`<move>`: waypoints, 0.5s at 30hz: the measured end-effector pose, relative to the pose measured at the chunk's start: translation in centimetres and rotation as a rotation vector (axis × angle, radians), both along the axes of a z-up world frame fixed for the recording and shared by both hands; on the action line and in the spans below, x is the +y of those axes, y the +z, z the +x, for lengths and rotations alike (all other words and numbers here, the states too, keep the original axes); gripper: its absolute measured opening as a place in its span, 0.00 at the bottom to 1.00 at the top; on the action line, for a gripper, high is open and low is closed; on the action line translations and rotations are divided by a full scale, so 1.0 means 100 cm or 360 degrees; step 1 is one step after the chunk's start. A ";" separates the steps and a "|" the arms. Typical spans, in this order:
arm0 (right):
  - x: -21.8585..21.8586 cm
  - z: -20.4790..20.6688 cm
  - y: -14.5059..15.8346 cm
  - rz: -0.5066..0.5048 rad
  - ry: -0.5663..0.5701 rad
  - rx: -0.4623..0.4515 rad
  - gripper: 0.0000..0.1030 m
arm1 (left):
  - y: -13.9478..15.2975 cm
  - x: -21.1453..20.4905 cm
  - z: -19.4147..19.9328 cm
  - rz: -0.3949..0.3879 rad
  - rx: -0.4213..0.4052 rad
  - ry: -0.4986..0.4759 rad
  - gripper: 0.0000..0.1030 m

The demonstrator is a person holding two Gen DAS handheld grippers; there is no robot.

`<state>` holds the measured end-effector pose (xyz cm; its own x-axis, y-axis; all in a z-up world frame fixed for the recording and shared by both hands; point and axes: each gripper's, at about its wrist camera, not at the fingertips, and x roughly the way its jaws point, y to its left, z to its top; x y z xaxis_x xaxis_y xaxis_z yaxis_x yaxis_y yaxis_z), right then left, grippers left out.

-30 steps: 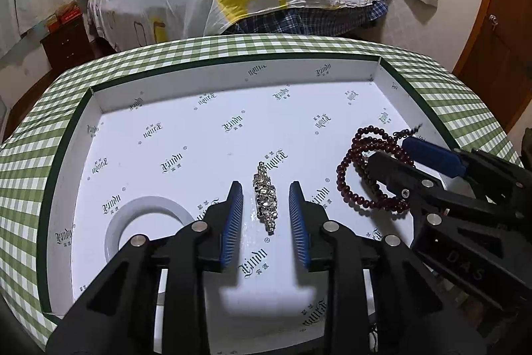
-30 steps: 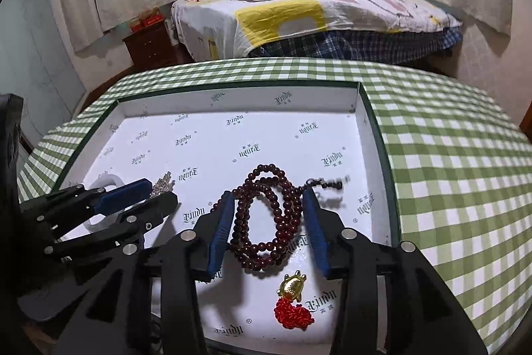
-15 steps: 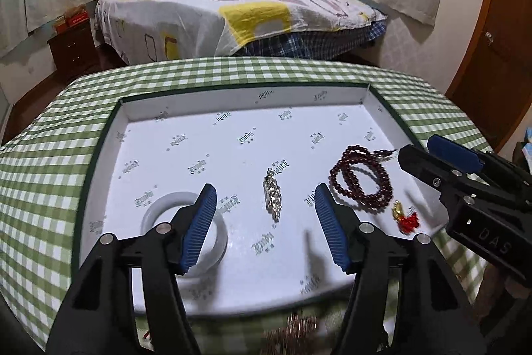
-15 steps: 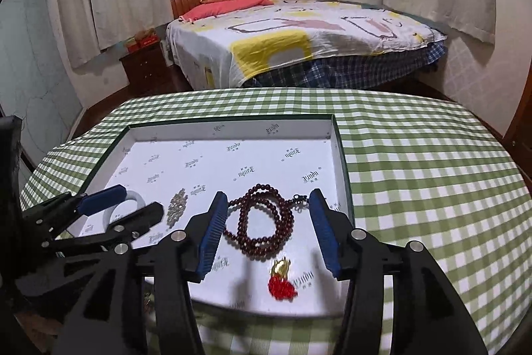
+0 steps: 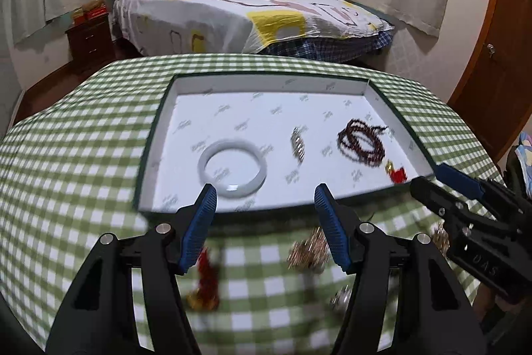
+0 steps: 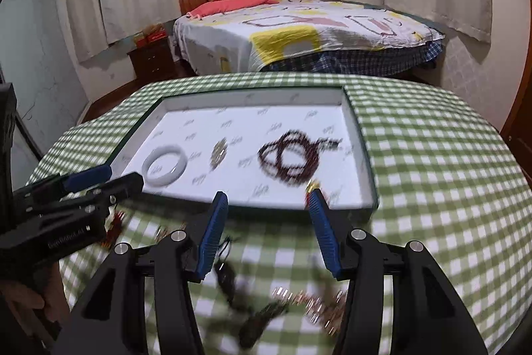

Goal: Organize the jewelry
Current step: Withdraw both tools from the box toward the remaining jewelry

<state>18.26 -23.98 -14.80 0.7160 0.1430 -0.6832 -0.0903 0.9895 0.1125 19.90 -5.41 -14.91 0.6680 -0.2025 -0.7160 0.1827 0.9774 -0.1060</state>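
A shallow white box point(image 5: 262, 88) point(image 6: 252, 102) lies on the green checked table. In it lie a white bangle point(image 5: 232, 168) point(image 6: 165, 165), a silver bracelet point(image 5: 298, 143) point(image 6: 217, 152) and a dark red bead string point(image 5: 361, 144) point(image 6: 290, 159) with a gold and red charm point(image 5: 396, 172). My left gripper point(image 5: 264, 198) is open and empty, in front of the box's near wall. My right gripper point(image 6: 267, 205) is open and empty, also in front of the box. Blurred loose jewelry lies on the cloth below them: a red piece point(image 5: 206, 275), gold pieces point(image 5: 307, 252) point(image 6: 316, 301), a dark piece point(image 6: 229, 278).
The round table's cloth point(image 6: 432, 155) drops away at left and right. A bed point(image 5: 252, 15) and a nightstand point(image 5: 88, 37) stand beyond the table. A wooden door point(image 5: 498, 55) is at the right.
Both grippers have opened, let go of the silver bracelet and the bead string in the box, and pulled back and up. Loose jewelry in front of the box has come into view.
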 end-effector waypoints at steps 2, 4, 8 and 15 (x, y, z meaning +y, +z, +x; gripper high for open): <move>0.005 -0.012 -0.006 -0.0014 0.0016 0.0018 0.48 | -0.003 0.007 -0.009 -0.0004 0.0018 0.0018 0.58; 0.009 -0.020 -0.011 -0.0021 0.0030 0.0036 0.47 | -0.006 0.012 -0.018 -0.0004 0.0038 0.0030 0.58; 0.017 -0.029 -0.025 -0.0020 0.0072 0.0102 0.39 | -0.017 0.022 -0.038 0.0022 0.0079 0.0058 0.58; 0.031 -0.018 -0.035 -0.0061 0.0139 0.0141 0.37 | -0.032 0.037 -0.050 0.0047 0.0133 0.0106 0.58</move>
